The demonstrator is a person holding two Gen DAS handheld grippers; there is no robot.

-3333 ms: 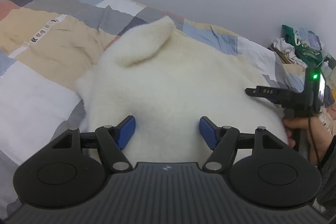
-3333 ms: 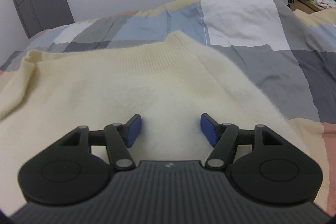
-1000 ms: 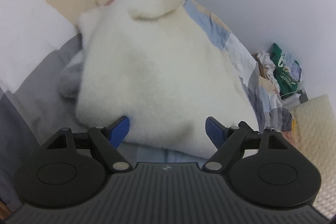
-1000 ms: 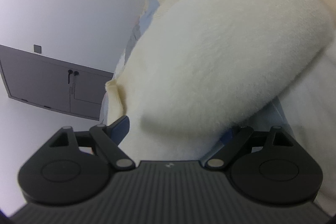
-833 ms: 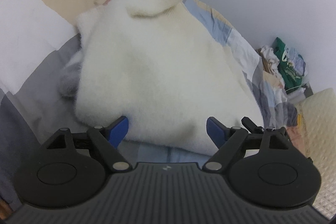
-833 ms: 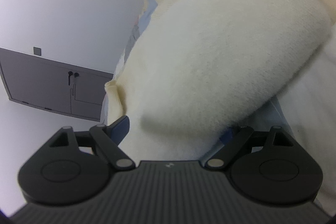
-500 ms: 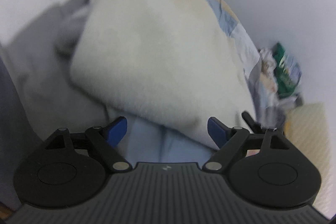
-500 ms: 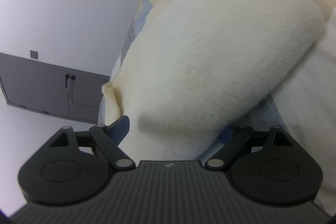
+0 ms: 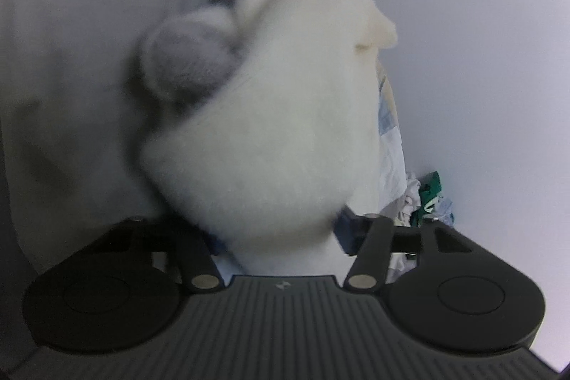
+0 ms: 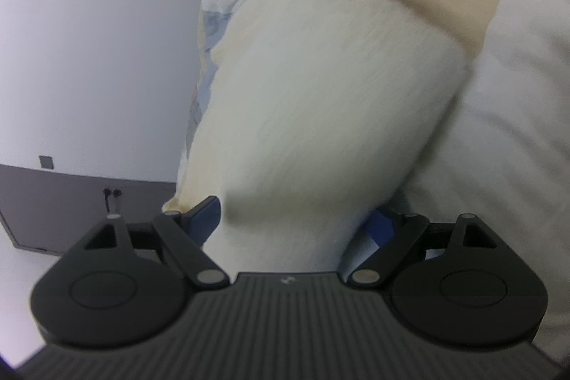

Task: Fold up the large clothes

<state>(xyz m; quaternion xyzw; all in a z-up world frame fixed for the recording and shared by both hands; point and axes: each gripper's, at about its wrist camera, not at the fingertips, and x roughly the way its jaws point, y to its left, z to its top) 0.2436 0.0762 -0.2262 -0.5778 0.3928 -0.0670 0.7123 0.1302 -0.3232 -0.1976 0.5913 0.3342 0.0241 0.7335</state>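
Note:
A folded cream fluffy sweater [image 9: 285, 130] lies on the patchwork bed cover [image 9: 71, 95] and fills the left wrist view, blurred by motion. My left gripper [image 9: 278, 234] is open, its jaws wide on either side of the sweater's near edge, which bulges between them. In the right wrist view the same sweater [image 10: 320, 113] fills the middle. My right gripper [image 10: 295, 219] is open too, its blue pads either side of the folded edge. Neither gripper visibly pinches the cloth.
A pile of clothes with a green piece [image 9: 427, 198] lies by the wall at the right. A grey door with a handle [image 10: 89, 209] stands at the left of the right wrist view. The bed cover [image 10: 516, 130] stretches to the right.
Both cameras have rolled sharply, and the sweater's edge now sits deeper between each pair of jaws. The left view has swung most and is blurred. The jaws stay wide.

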